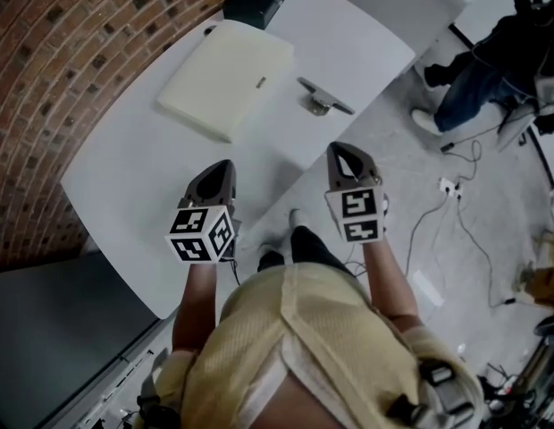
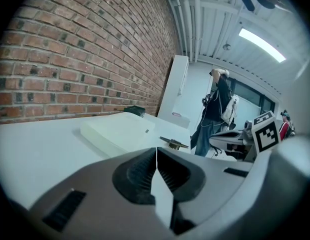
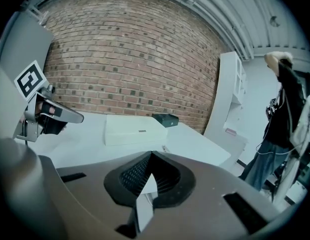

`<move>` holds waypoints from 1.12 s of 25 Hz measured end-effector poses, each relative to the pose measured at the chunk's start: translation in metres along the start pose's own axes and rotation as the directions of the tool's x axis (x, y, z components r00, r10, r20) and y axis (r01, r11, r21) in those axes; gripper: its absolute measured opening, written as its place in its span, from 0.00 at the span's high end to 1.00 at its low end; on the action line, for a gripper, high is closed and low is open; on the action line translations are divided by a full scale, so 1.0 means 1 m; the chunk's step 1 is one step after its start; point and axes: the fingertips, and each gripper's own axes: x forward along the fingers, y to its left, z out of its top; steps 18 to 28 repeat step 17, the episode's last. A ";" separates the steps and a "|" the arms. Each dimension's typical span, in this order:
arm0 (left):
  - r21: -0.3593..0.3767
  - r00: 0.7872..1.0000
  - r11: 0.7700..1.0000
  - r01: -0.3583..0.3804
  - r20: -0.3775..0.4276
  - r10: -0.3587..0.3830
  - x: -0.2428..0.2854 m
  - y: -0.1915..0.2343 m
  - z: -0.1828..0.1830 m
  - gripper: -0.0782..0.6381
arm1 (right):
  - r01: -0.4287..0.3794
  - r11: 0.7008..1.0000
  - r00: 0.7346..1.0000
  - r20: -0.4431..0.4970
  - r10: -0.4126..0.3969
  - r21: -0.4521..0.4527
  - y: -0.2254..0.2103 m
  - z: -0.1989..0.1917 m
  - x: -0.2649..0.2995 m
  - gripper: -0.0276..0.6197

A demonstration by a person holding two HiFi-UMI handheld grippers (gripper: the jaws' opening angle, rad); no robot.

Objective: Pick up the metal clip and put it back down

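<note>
The metal clip [image 1: 323, 96] lies flat on the white worktop [image 1: 125, 177] near its right edge, just right of a cream box [image 1: 225, 77]. It is ahead of the right claw [image 1: 340, 149] and well apart from it. Its long bar runs diagonally, far-left to nearer-right. The right claw and the left claw [image 1: 227, 164] are both pressed together, empty.

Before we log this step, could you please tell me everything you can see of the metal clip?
The metal clip is grey and looks like bare steel: a long flat bar over a short rounded base. It lies on the white table, near its edge, beside the cream box but apart from it. Nothing else touches it.
</note>
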 end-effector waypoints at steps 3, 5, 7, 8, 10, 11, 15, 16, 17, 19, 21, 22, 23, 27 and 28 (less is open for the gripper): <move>0.004 1.000 1.000 -0.002 0.003 0.002 -0.003 0.001 0.000 0.88 | 0.001 1.000 1.000 0.003 -0.001 0.009 0.002 -0.001 -0.002 0.95; 0.004 1.000 1.000 -0.003 0.007 0.003 -0.004 0.002 0.000 0.88 | -0.002 1.000 1.000 0.004 0.002 0.020 0.001 -0.002 -0.003 0.95; 0.004 1.000 1.000 -0.005 0.010 0.005 -0.004 0.001 0.002 0.88 | -0.007 0.999 1.000 0.005 0.007 0.032 0.000 -0.001 -0.003 0.95; 0.004 1.000 1.000 -0.007 0.011 0.007 -0.004 0.001 0.003 0.88 | -0.010 0.999 1.000 0.007 0.009 0.036 0.000 0.000 -0.003 0.95; 0.004 1.000 1.000 -0.009 0.011 0.009 -0.004 0.001 0.003 0.88 | -0.016 0.999 1.000 0.010 0.015 0.044 0.000 0.001 -0.003 0.95; 0.004 1.000 1.000 -0.010 0.011 0.010 -0.004 0.001 0.002 0.88 | -0.018 0.999 1.000 0.012 0.018 0.048 0.000 0.002 -0.003 0.95; 0.003 1.000 1.000 -0.011 0.011 0.011 -0.002 -0.001 0.002 0.88 | -0.031 0.997 0.999 0.020 0.029 0.073 -0.002 0.004 -0.003 0.95; 0.002 1.000 1.000 -0.010 0.011 0.010 0.000 -0.001 0.002 0.88 | -0.034 0.996 0.999 0.021 0.032 0.080 -0.004 0.004 -0.002 0.95; 0.001 1.000 1.000 -0.010 0.012 0.010 0.001 -0.002 0.003 0.88 | -0.037 0.996 0.999 0.022 0.035 0.087 -0.005 0.004 -0.002 0.95; 0.001 1.000 1.000 -0.010 0.012 0.010 0.001 -0.002 0.003 0.88 | -0.037 0.996 0.999 0.022 0.035 0.087 -0.005 0.004 -0.002 0.95; 0.001 1.000 1.000 -0.010 0.012 0.010 0.001 -0.002 0.003 0.88 | -0.037 0.996 0.999 0.022 0.035 0.087 -0.005 0.004 -0.002 0.95; 0.001 1.000 1.000 -0.010 0.012 0.010 0.001 -0.002 0.003 0.88 | -0.037 0.996 0.999 0.022 0.035 0.087 -0.005 0.004 -0.002 0.95; 0.001 1.000 1.000 -0.010 0.012 0.010 0.001 -0.002 0.003 0.88 | -0.037 0.996 0.999 0.022 0.035 0.087 -0.005 0.004 -0.002 0.95; 0.001 1.000 1.000 -0.010 0.012 0.010 0.001 -0.002 0.003 0.88 | -0.037 0.996 0.999 0.022 0.035 0.087 -0.005 0.004 -0.002 0.95; 0.001 1.000 1.000 -0.010 0.012 0.010 0.001 -0.002 0.003 0.88 | -0.037 0.996 0.999 0.022 0.035 0.087 -0.005 0.004 -0.002 0.95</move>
